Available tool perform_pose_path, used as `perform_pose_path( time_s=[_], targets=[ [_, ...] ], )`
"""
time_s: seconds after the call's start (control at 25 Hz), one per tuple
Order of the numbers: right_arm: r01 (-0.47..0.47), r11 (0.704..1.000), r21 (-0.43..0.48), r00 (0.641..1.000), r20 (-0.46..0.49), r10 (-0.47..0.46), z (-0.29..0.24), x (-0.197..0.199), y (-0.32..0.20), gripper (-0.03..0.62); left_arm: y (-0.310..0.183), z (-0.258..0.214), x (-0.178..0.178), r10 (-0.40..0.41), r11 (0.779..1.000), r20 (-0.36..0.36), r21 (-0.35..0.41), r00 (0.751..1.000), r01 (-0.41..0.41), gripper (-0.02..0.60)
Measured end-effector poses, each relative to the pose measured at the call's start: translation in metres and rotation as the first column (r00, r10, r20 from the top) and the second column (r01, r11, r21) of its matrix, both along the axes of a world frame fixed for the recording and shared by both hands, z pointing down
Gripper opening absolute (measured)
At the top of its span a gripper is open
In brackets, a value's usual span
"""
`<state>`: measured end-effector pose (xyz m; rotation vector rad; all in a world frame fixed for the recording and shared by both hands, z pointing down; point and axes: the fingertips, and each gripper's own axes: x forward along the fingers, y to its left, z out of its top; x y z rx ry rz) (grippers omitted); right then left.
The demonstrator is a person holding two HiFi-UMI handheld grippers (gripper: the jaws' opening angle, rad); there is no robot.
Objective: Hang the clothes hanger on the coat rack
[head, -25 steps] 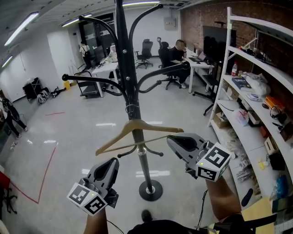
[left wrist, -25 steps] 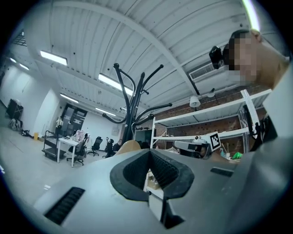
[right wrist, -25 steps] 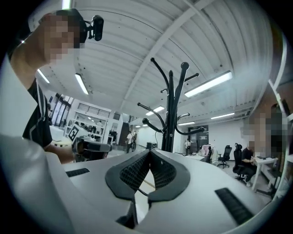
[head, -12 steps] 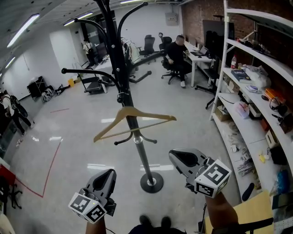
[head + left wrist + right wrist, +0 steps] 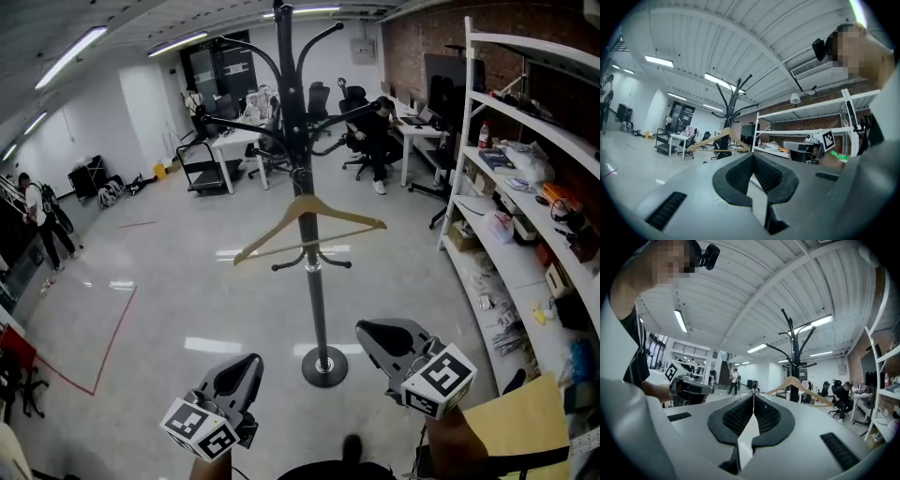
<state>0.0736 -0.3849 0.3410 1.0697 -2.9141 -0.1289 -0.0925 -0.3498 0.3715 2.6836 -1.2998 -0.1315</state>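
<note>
Head view shows the hanger (image 5: 309, 225) hung on the coat rack (image 5: 317, 300). The left gripper (image 5: 251, 364) and right gripper (image 5: 366, 330), both closed and empty, are well clear of it. It seems best to leave it undisturbed.

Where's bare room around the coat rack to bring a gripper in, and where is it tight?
Open: the floor left of the coat rack, out to the red tape line, and the strip between its base and the left gripper and right gripper, both shut and empty. Tight: the right, by the cluttered shelving, and behind, among desks and chairs.
</note>
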Motion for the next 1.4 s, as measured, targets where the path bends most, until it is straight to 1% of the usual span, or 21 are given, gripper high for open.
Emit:
perform_pose_path(
  time_s=[0.12, 0.2, 0.28, 0.4, 0.48, 0.56, 0.64, 0.84, 1.04, 1.2, 1.32, 1.4],
  targets=[
    [-0.015, 0.999, -0.046, 1.000, 0.012, 0.015, 0.011, -0.023, 0.035, 0.008, 0.034, 0.008, -0.029, -0.011, 1.000, 0.001, -0.008, 1.000, 0.011, -0.002],
    [-0.023, 0.996, -0.082, 1.000, 0.005, 0.024, 0.028, -0.038, 0.062, 0.009, 0.059, 0.020, -0.052, -0.035, 0.999, -0.017, -0.023, 0.999, 0.035, -0.002],
    [-0.061, 0.992, -0.115, 0.998, 0.020, 0.064, 0.042, -0.045, 0.090, 0.008, 0.084, 0.035, -0.071, -0.046, 0.998, -0.043, -0.046, 0.998, 0.044, -0.001],
    [-0.119, 0.983, -0.143, 0.991, 0.040, 0.126, 0.047, -0.048, 0.128, 0.009, 0.122, 0.049, -0.088, -0.033, 0.996, -0.058, -0.080, 0.998, 0.028, -0.002],
    [-0.140, 0.980, -0.141, 0.988, 0.047, 0.148, 0.042, -0.047, 0.156, 0.009, 0.147, 0.051, -0.089, -0.020, 0.996, -0.067, -0.093, 0.998, 0.013, -0.002],
    [-0.142, 0.981, -0.134, 0.987, 0.060, 0.151, 0.034, -0.042, 0.189, 0.009, 0.175, 0.048, -0.078, 0.007, 0.995, -0.083, -0.097, 0.997, -0.015, -0.002],
    [-0.131, 0.982, -0.134, 0.989, 0.048, 0.139, 0.032, -0.035, 0.221, 0.008, 0.202, 0.043, -0.061, 0.038, 0.996, -0.090, -0.083, 0.995, -0.045, -0.002],
    [-0.121, 0.985, -0.124, 0.991, 0.044, 0.127, 0.033, -0.014, 0.280, 0.009, 0.257, 0.035, -0.023, 0.074, 0.995, -0.067, -0.067, 0.995, -0.079, -0.002],
    [-0.087, 0.987, -0.133, 0.995, 0.041, 0.093, 0.042, 0.011, 0.344, 0.009, 0.313, 0.039, 0.014, 0.064, 0.994, -0.044, -0.084, 0.997, -0.067, -0.002],
    [-0.079, 0.987, -0.140, 0.994, 0.058, 0.088, 0.040, 0.044, 0.388, 0.009, 0.367, 0.037, 0.047, 0.057, 0.994, -0.026, -0.094, 0.998, -0.060, -0.002],
    [-0.071, 0.990, -0.122, 0.993, 0.090, 0.083, 0.028, 0.054, 0.409, 0.009, 0.396, 0.030, 0.051, 0.044, 0.994, 0.012, -0.101, 0.999, -0.042, -0.002],
    [-0.057, 0.995, -0.083, 0.994, 0.092, 0.065, 0.019, 0.052, 0.425, 0.009, 0.414, 0.026, 0.047, 0.035, 0.994, 0.040, -0.104, 0.999, -0.031, -0.002]
  ],
)
